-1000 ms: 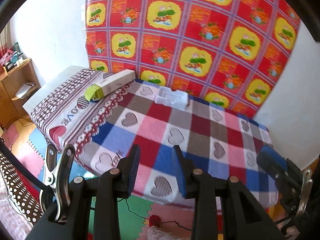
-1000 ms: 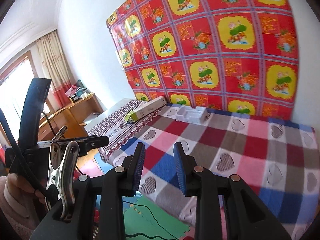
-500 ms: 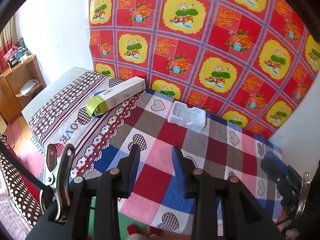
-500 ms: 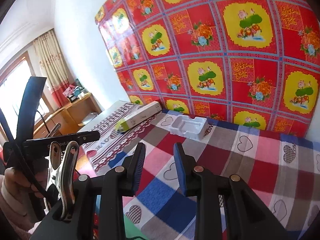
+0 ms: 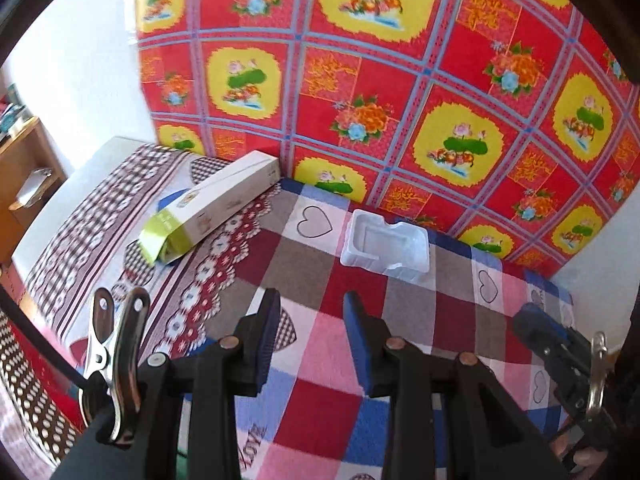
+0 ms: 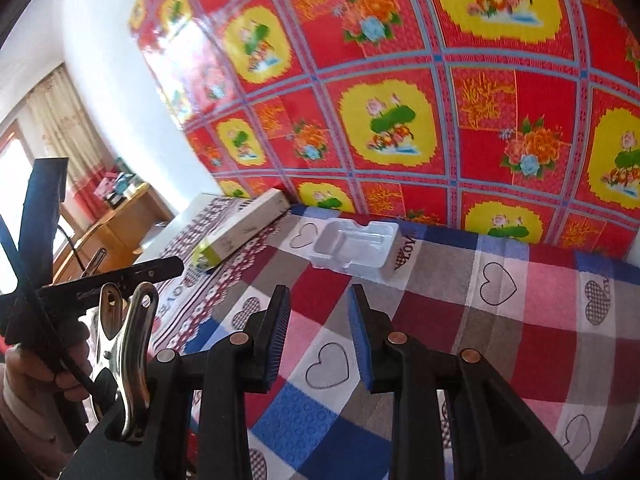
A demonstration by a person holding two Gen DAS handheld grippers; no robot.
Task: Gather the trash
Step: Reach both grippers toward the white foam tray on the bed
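Both tongs, left (image 5: pixel 308 312) and right (image 6: pixel 319 307), gape empty; approach the white plastic tray (image 5: pixel 386 245) squarely, pinching one rim.

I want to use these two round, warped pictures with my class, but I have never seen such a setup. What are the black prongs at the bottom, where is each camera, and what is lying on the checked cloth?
A person holds a two-finger gripper in each hand; a wide-angle camera on each looks along its fingers. One picture shows the left gripper, the other the right gripper. Both are open with nothing between the fingers. On the cloth lie a long box and, apart from it, a white plastic tray, both near the red flowered wall covering.
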